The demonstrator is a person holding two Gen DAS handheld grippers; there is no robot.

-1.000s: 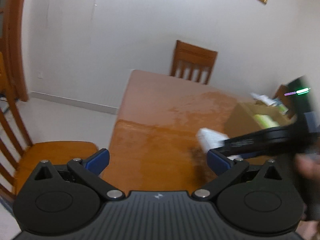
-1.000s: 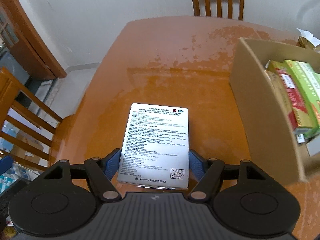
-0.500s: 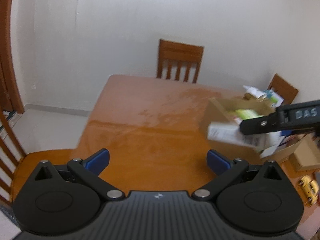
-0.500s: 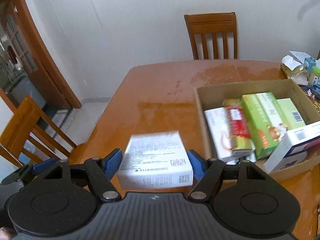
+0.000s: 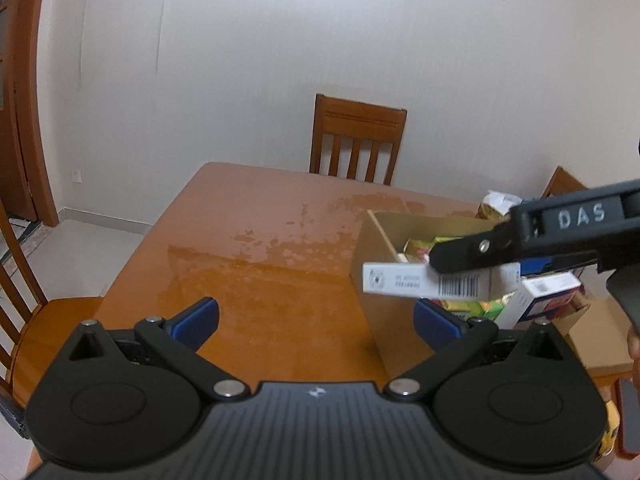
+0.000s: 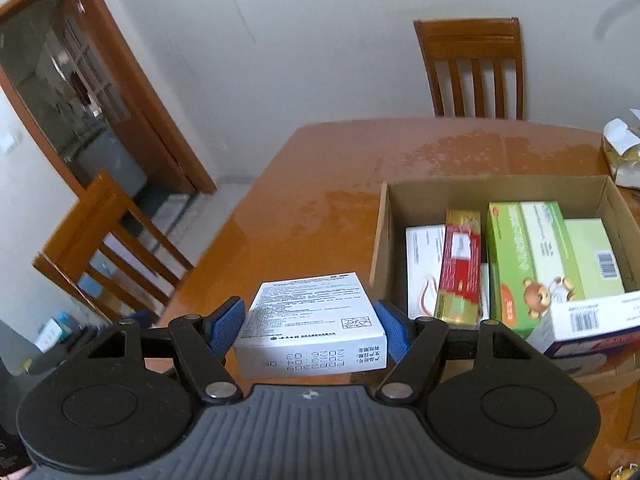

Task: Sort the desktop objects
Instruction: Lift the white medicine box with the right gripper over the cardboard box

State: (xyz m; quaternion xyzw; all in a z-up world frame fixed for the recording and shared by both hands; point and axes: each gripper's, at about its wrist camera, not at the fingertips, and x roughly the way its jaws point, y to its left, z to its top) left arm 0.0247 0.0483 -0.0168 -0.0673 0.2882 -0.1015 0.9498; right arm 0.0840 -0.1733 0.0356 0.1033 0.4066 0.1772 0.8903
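Observation:
My right gripper (image 6: pixel 310 330) is shut on a white medicine box (image 6: pixel 316 312) printed with fine text, held in the air above the orange wooden table (image 6: pixel 320 200). It hangs just left of an open cardboard box (image 6: pixel 380 240). That carton holds a green box with a bear (image 6: pixel 528 264), a red and gold box (image 6: pixel 460 264) and white boxes. In the left wrist view the same white medicine box (image 5: pixel 416 290) hovers over the near left corner of the cardboard box (image 5: pixel 384 332). My left gripper (image 5: pixel 316 320) is open and empty above the table (image 5: pixel 260 260).
A wooden chair (image 5: pixel 358 140) stands at the far side of the table and another chair (image 6: pixel 108 240) at its left side. Crumpled packaging (image 6: pixel 620 148) lies at the back right. A flat cardboard piece (image 5: pixel 596 336) lies right of the carton. A door (image 6: pixel 80 80) is at far left.
The right gripper has lifted the white medicine box off the table and carried it right, up beside the cardboard box. The left gripper has swung right, still open.

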